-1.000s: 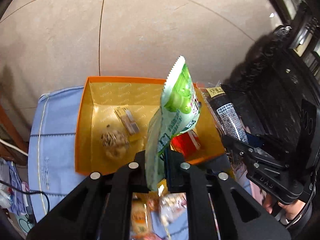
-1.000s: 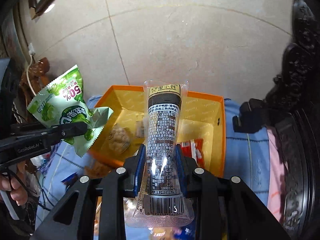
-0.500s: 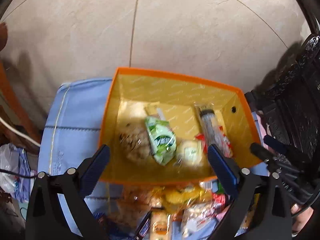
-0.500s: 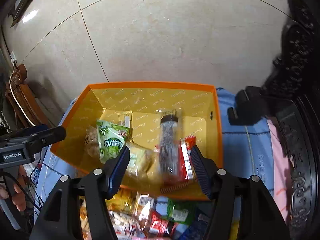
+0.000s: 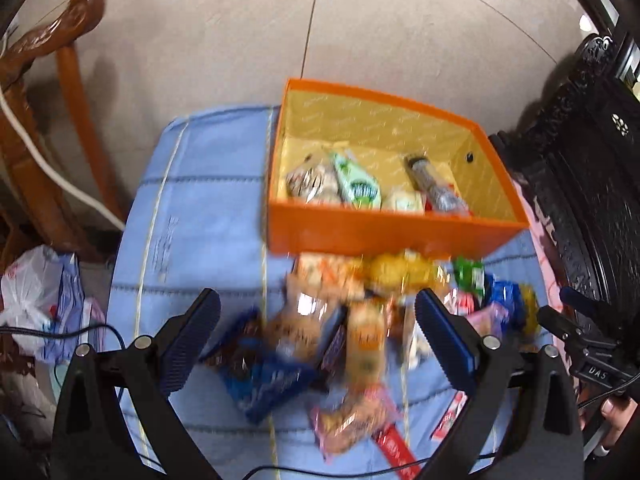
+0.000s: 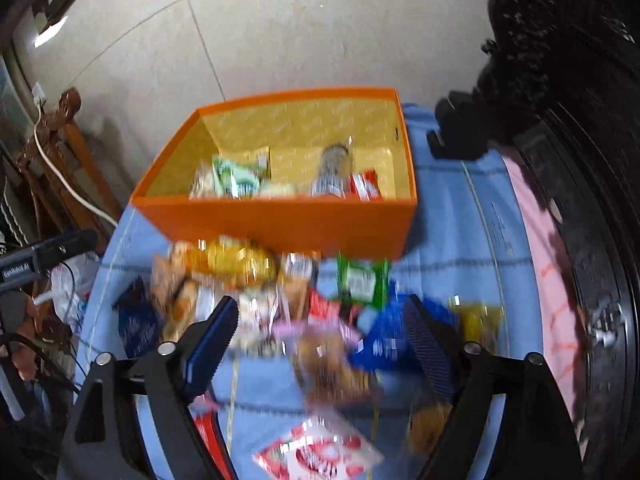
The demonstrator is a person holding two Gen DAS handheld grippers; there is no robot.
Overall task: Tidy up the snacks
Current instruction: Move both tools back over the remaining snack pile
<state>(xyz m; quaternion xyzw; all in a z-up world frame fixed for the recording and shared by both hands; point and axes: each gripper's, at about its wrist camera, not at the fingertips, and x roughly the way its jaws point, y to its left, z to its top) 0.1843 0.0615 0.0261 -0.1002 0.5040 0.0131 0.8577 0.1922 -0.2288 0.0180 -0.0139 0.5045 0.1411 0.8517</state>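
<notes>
An orange box [image 5: 384,236] [image 6: 280,220] with a yellow inside stands on a blue cloth [image 5: 200,208] [image 6: 460,248]. In it lie a green packet [image 5: 356,186] [image 6: 234,178], a dark tube-shaped packet [image 5: 434,188] [image 6: 332,172] and other snacks. A blurred pile of loose snack packets [image 5: 340,320] [image 6: 280,300] lies in front of the box. My left gripper [image 5: 318,332] is open and empty above the pile. My right gripper [image 6: 320,328] is open and empty above the pile too.
A wooden chair [image 5: 52,92] with a white cable stands at the left. Dark carved furniture [image 5: 580,160] [image 6: 560,100] stands at the right. A plastic bag [image 5: 36,296] lies on the floor at the left. The other gripper shows at each view's edge [image 5: 588,356] [image 6: 40,260].
Both grippers opened and dropped the green packet and the dark tube packet into the box. Both have since pulled back toward me, over the loose pile.
</notes>
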